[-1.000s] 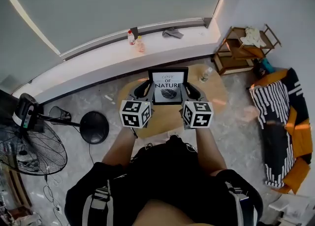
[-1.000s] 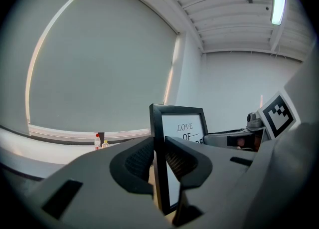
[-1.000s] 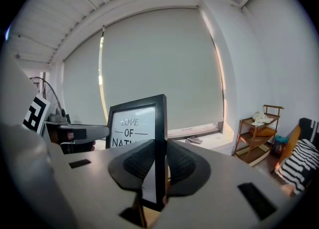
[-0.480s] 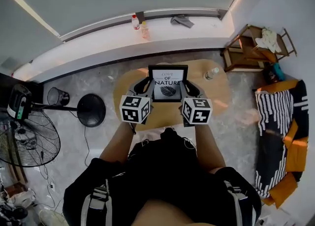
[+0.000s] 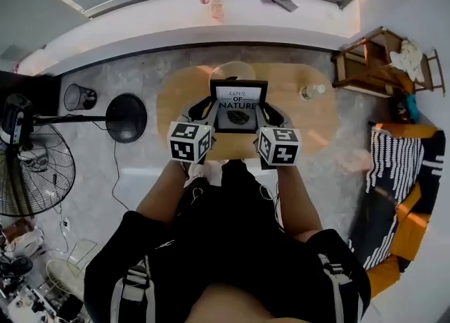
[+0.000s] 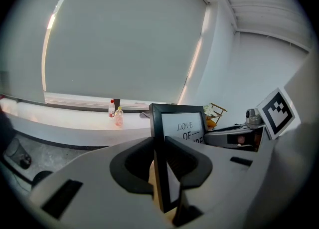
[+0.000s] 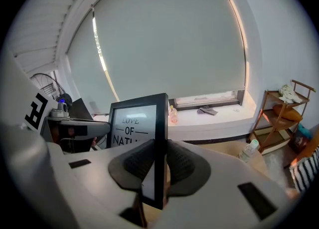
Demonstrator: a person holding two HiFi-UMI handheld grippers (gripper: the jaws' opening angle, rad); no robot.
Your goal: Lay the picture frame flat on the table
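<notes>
Nearest the person, the left gripper and right gripper each had jaws clamped on a side edge of the picture frame, held upright over the desk, so laying it flat was evidently not yet done.

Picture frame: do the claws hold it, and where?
Yes. Both hold the picture frame: the left claw clamps its left side edge, the right claw its right side edge.
</notes>
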